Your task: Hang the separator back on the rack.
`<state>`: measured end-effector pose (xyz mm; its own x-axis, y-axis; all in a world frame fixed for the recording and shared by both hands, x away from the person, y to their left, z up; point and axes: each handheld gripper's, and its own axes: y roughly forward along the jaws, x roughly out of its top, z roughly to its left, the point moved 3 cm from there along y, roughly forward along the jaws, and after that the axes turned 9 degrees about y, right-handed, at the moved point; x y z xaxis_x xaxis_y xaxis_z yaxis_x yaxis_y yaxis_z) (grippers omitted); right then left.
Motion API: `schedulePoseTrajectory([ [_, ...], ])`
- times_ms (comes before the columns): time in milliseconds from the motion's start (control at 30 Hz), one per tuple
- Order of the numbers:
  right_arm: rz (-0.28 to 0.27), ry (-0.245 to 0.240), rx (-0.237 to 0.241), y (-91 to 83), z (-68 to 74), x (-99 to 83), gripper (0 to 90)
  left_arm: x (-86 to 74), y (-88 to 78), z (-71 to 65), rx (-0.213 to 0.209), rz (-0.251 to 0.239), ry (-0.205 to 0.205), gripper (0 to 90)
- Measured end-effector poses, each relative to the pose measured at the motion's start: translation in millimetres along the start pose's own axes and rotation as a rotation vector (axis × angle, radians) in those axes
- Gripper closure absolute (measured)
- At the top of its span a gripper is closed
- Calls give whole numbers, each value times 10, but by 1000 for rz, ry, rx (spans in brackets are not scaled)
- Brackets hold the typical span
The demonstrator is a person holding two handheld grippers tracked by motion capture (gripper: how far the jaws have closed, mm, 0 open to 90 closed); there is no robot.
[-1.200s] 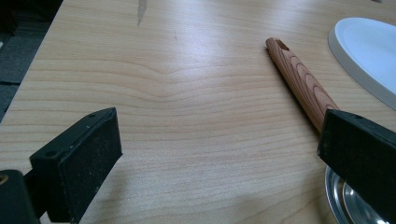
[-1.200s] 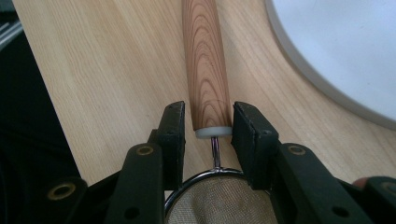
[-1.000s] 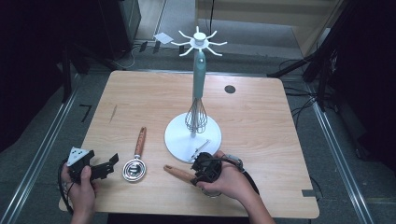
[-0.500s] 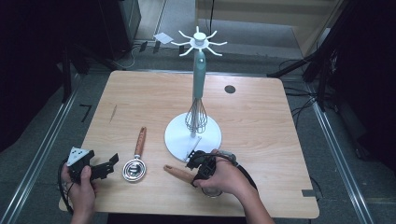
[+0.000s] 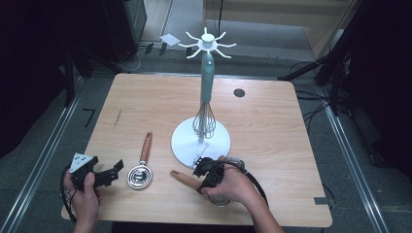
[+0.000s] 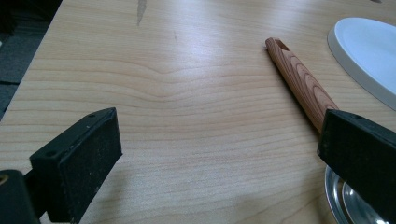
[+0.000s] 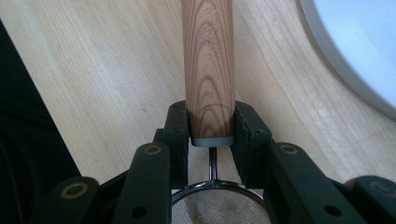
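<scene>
Right tool (image 7: pixel 211 126) closed on leftward-pointing strainer handle (image 7: pixel 208 60).

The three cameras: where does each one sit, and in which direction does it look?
High view: above the person's side, looking forward and down on the table; both hands show, left gripper open.
Left gripper view: on the left gripper, looking low across the table; its jaws show.
Right gripper view: on the right gripper, along the strainer handle it clamps.
Shared: the white stand base.
</scene>
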<state>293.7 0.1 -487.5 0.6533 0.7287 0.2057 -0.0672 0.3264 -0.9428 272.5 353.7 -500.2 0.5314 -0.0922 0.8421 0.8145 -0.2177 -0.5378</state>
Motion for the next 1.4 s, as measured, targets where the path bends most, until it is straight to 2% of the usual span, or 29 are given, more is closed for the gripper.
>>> schedulePoseTrajectory([
  [233, -57, 9, -9, -110, -25, -56, 709, 0, 0, 0, 0, 1, 0, 0],
  [667, -184, 125, -36, -365, -303, -244, 709, 1, 2, -1, 1, 2, 2, 0],
  [1200, -274, 222, -88, -526, -619, -412, 710, 0, 1, 0, -1, 2, 0, 0],
  [1400, -318, 254, -108, -594, -692, -441, 710, 0, 2, -1, -1, 1, 2, 0],
])
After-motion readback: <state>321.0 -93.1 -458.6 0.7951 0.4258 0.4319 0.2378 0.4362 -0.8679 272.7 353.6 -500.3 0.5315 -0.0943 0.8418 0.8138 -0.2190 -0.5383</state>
